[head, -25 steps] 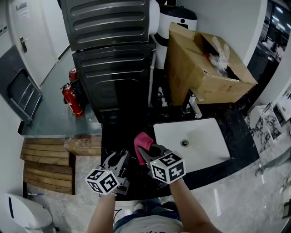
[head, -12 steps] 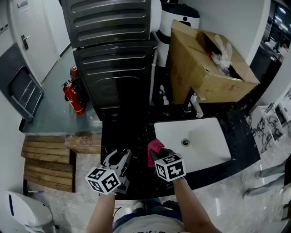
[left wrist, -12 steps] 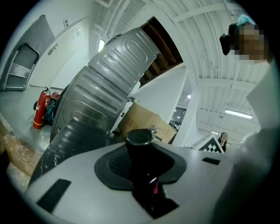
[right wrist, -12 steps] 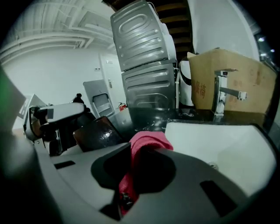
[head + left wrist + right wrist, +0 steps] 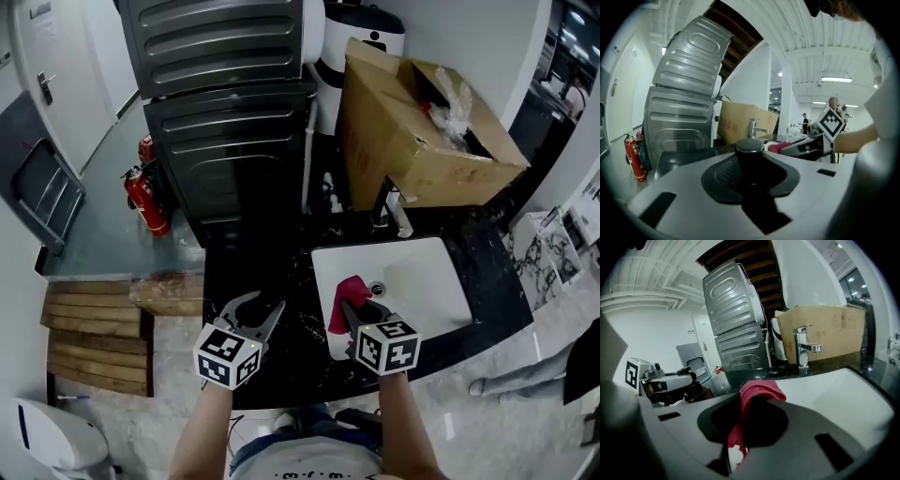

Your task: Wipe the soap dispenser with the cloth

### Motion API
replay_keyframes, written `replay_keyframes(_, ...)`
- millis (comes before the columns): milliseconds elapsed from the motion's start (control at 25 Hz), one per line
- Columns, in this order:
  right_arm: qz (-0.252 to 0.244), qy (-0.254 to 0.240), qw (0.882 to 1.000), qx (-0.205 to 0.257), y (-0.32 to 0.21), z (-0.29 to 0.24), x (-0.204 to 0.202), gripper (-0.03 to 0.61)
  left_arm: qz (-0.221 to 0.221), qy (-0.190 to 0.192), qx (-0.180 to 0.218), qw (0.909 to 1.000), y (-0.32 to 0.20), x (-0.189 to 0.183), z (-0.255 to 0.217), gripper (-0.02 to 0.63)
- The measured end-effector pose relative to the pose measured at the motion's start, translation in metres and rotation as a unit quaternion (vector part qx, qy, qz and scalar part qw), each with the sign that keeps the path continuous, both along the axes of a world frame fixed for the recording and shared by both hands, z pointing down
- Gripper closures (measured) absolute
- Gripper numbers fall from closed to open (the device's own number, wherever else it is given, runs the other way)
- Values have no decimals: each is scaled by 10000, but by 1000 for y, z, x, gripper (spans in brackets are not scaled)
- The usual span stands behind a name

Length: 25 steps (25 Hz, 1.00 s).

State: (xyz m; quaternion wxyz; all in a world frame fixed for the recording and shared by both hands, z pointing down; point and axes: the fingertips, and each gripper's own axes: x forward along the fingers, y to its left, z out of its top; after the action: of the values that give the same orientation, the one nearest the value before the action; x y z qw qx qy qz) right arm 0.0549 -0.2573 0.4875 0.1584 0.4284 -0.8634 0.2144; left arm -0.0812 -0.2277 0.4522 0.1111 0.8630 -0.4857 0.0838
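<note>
Left tool [image 5: 251, 311] clamped on dark soap dispenser [image 5: 750, 146] just left of sink [image 5: 427, 281], likely to steady it. Right tool [image 5: 356, 314] pinches red cloth [image 5: 349, 292] over sink's near-left rim, free end forward for wiping.

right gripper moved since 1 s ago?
Yes: the right gripper, holding the cloth, went rightward from over the black counter to over the sink.

The dark, round-capped soap dispenser [image 5: 750, 152] sits clamped between the left tongs [image 5: 253, 307]. The crumpled pink-red cloth [image 5: 757, 394] hangs pinched in the right tongs [image 5: 361, 307].
</note>
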Motion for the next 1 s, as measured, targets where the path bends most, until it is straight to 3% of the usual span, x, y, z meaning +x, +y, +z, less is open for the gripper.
replay_keyframes(280,142,-98,9997,145,-2,-14,7,529,407,-855,253,9952,2,16,3,506)
replay_keyframes(400,52,-60,9999,150,1,-13,0,529,450,-1115,301,9923,6,6,2,458)
replay_keyframes(600,-60,-24,9999,131,6,-10,-10,529,362,-982,170,9944,25,-25,1,398)
replay_keyframes(760,-167,-12,9998,132,10,-11,-19,529,68,-735,153,9972,38,-45,2,420)
replay_keyframes(1000,-284,-18,9995,149,18,-11,-28,529,-165,-628,194,9977,38,-38,2,428)
